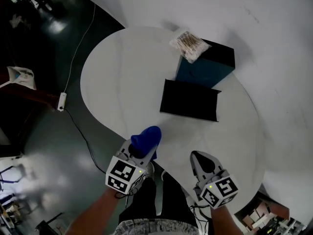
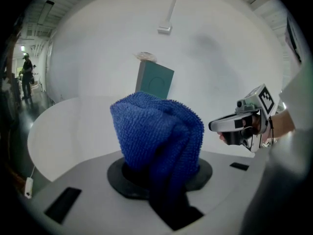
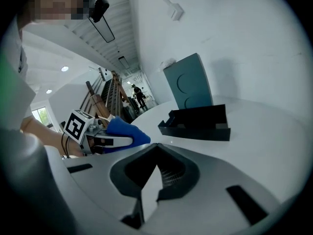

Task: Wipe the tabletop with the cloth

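A bunched blue cloth (image 1: 147,139) sticks up from my left gripper (image 1: 142,149), which is shut on it at the near edge of the white tabletop (image 1: 124,77). In the left gripper view the cloth (image 2: 156,131) fills the middle and hides the fingertips. My right gripper (image 1: 200,157) hovers over the near edge a little to the right, its jaws together and holding nothing. In the right gripper view, that gripper (image 3: 155,149) looks across the table, with the cloth (image 3: 128,134) off to its left.
A flat black tray (image 1: 190,100) lies mid-table. Behind it stands a teal box (image 1: 204,66) with a clear packet (image 1: 189,45) on top. A power strip (image 1: 61,101) and cable lie on the dark floor at left. A white wall curves behind the table.
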### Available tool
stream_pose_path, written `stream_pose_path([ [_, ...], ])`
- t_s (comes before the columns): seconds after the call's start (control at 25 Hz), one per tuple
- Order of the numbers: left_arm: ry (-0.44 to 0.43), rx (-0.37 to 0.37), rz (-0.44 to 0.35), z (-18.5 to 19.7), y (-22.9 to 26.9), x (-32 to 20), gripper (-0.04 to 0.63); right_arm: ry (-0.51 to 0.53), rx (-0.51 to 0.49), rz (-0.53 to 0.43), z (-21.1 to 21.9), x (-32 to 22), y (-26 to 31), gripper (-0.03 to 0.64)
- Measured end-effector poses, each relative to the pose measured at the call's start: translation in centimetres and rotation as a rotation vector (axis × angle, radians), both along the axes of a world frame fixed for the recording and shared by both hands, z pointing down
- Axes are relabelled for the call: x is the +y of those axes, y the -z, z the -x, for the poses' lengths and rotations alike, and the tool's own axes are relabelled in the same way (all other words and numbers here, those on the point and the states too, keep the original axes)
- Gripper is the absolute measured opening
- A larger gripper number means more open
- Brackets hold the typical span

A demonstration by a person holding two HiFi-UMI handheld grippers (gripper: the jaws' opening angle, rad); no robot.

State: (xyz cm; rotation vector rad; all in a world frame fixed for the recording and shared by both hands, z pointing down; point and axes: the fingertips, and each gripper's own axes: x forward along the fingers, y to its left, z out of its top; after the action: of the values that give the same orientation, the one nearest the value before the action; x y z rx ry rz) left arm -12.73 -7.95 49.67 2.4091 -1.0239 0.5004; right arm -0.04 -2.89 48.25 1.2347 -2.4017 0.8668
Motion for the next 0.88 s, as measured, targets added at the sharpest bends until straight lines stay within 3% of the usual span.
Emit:
stream_pose_path([
  [0.36, 0.046, -0.046, 0.024, 4.6, -2.4, -0.1, 0.133, 0.027, 0.01, 0.019, 2.7, 0.1, -0.8, 0.008],
  [0.88, 0.016, -0.052, 0.065, 4.7, -4.6, 0.0, 0.132, 0.009, 0.016, 0.05, 2.8, -0.3, -2.0, 0.008],
])
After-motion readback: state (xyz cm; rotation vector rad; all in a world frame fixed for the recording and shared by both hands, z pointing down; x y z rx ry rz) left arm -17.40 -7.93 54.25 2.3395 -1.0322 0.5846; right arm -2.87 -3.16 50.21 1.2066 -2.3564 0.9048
